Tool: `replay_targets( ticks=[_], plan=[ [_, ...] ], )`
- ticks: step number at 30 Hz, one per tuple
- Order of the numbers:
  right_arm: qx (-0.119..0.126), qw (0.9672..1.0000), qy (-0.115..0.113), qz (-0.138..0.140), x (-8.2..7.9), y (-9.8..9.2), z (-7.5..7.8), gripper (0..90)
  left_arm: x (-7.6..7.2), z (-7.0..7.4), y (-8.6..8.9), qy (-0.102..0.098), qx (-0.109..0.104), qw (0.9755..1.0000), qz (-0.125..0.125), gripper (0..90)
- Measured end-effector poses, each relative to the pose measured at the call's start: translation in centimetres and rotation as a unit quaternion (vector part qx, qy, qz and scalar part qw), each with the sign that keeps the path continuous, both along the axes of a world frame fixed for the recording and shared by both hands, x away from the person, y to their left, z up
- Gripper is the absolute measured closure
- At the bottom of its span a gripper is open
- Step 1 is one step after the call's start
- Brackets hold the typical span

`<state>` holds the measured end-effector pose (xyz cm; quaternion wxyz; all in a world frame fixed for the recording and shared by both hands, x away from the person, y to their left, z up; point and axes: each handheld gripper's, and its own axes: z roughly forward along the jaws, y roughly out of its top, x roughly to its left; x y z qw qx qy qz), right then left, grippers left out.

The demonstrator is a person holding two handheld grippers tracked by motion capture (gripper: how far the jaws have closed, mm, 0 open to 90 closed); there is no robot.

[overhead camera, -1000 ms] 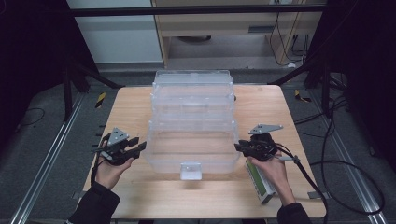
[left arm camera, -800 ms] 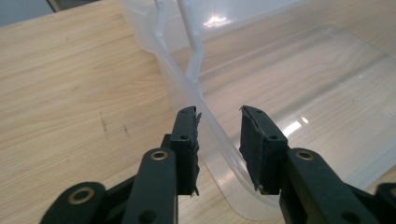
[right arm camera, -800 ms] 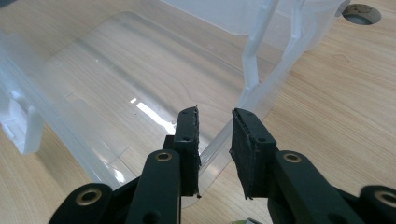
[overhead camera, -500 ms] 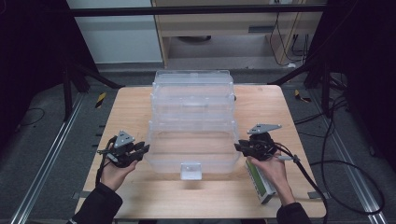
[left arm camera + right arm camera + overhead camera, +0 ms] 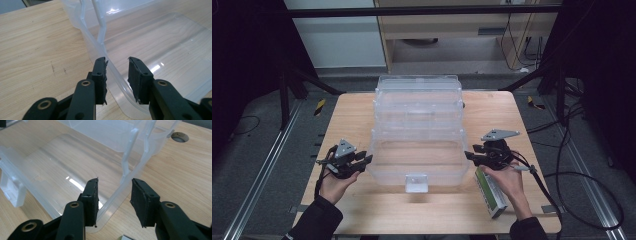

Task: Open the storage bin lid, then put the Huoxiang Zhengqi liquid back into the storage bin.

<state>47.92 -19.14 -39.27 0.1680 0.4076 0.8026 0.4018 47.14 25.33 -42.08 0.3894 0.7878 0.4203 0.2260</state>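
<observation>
A clear plastic tiered storage box (image 5: 418, 127) stands open on the wooden table (image 5: 352, 115), its lowest tray (image 5: 414, 160) nearest me. My left gripper (image 5: 365, 160) is at the tray's left wall. In the left gripper view its jaws (image 5: 117, 62) straddle that wall (image 5: 113, 72) with a gap, having just been opening. My right gripper (image 5: 469, 156) is at the tray's right wall. Its jaws (image 5: 115, 182) straddle the rim (image 5: 117, 192) without pressing on it, and they too have just been opening.
A green and white carton (image 5: 490, 192) lies on the table under my right hand. A white latch (image 5: 416, 182) sticks out from the tray's front. The upper tiers step back toward the far edge. A round hole (image 5: 179, 136) is in the tabletop.
</observation>
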Motion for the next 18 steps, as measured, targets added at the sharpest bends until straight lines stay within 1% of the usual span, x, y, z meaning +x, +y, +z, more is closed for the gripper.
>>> replay_targets(
  ticks=[3, 6, 8, 11, 16, 18],
  plan=[
    [-0.002, 0.9999, 0.001, -0.013, -0.2, -0.6, 0.6, 54.7, -0.1, 0.1, 0.0, 0.000, 0.003, 1.0000, 0.001, 65.1],
    [-0.005, 0.9997, -0.003, -0.024, -0.5, -1.3, 1.2, 52.7, -0.2, 0.4, 0.1, -0.003, -0.001, 1.0000, 0.005, 62.4],
    [-0.005, 0.9996, -0.004, -0.027, -0.6, -1.5, 1.4, 52.0, -0.2, 0.5, 0.2, -0.004, -0.003, 1.0000, 0.005, 61.9],
    [-0.007, 0.9993, 0.000, -0.036, -0.7, -1.9, 1.7, 49.9, -0.2, 0.8, 0.4, -0.008, -0.008, 0.9999, 0.006, 60.0],
    [-0.019, 0.9988, 0.005, -0.044, -0.9, -2.5, 2.3, 48.0, -0.6, 1.7, 1.0, -0.018, -0.025, 0.9995, 0.009, 56.2],
    [-0.019, 0.9987, 0.004, -0.048, -1.1, -2.6, 2.5, 48.2, -0.7, 2.0, 1.3, -0.017, -0.037, 0.9991, 0.010, 53.6]
  ],
)
